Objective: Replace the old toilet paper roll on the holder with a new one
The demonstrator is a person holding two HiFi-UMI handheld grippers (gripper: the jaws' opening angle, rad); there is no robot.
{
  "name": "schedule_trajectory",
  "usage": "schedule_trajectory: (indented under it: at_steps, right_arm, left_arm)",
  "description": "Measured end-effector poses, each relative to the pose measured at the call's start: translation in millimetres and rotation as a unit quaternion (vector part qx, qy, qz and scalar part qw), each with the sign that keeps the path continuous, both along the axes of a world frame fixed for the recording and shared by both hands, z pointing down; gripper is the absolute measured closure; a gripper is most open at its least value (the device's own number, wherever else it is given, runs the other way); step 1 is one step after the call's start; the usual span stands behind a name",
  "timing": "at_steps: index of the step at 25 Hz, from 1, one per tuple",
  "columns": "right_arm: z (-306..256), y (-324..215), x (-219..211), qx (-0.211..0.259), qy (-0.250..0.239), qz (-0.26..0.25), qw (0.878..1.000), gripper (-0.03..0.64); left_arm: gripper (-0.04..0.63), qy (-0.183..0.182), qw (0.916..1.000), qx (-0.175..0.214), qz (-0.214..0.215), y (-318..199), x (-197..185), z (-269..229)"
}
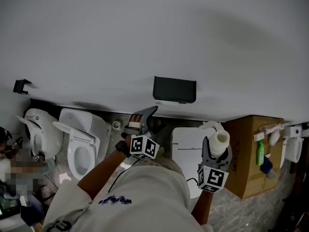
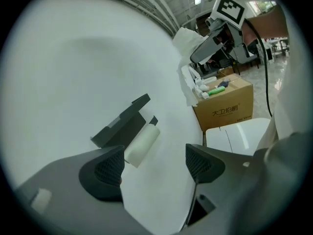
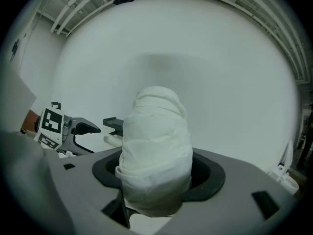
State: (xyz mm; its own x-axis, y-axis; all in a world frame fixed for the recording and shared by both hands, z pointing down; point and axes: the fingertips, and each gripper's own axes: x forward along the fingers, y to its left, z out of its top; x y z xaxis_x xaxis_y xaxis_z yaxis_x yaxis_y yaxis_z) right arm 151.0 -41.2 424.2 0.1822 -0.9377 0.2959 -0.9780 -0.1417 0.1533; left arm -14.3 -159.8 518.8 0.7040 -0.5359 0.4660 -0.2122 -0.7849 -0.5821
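Holder (image 1: 174,89) blk on white wall (image 1: 145,33); new roll (image 1: 219,141) white. Box (image 1: 246,153) brown, marker cube (image 1: 144,147) blk & wht squares.

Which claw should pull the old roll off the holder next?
Likely left. The left claw is open and empty, aimed at the old roll on the black holder; the right claw is shut on the new roll.
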Motion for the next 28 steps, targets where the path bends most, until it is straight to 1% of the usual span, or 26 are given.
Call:
schedule_trajectory:
  at_steps: [2,4,7,10,12,13,14,17,20,26,28]
  right_arm:
    - [4,-9,4,0.003,-0.009,-0.003,1.0,0.313]
    - [10,-16,9,0.005,-0.012,-0.009,1.0,0.313]
    - [14,-26,17,0.011,-0.022,-0.01,1.0,0.313]
    - [16,-31,24,0.015,-0.027,-0.013,0.999,0.313]
    - [19,-34,28,0.014,-0.029,-0.015,0.999,0.313]
    - [21,-36,30,0.014,-0.032,-0.016,0.999,0.313]
    - [22,-38,31,0.013,-0.036,-0.017,0.999,0.313]
    - [23,-36,31,0.01,-0.041,-0.021,0.999,0.313]
    - [23,-33,33,0.008,-0.036,-0.02,0.999,0.313]
    - [28,-25,35,0.008,-0.048,-0.012,0.999,0.313]
    - [29,-23,37,0.01,-0.048,-0.009,0.999,0.313]
  left_arm:
    - [0.211,-0.016,0.9996,0.022,-0.004,-8,5,3]
    - [0.233,-0.023,0.9992,0.026,-0.018,-16,8,6]
    - [0.238,-0.03,0.9984,0.032,-0.036,-25,10,12]
    - [0.241,-0.052,0.996,0.06,-0.041,-33,12,15]
    - [0.259,-0.056,0.9943,0.08,-0.043,-37,15,13]
    - [0.278,-0.056,0.9933,0.089,-0.046,-39,16,11]
    - [0.291,-0.058,0.9922,0.098,-0.05,-41,17,11]
    - [0.299,-0.076,0.9864,0.131,-0.063,-45,18,14]
    - [0.308,-0.092,0.9796,0.168,-0.06,-51,23,15]
    - [0.318,-0.111,0.974,0.189,-0.057,-62,23,18]
    - [0.335,-0.114,0.9719,0.198,-0.055,-67,26,17]
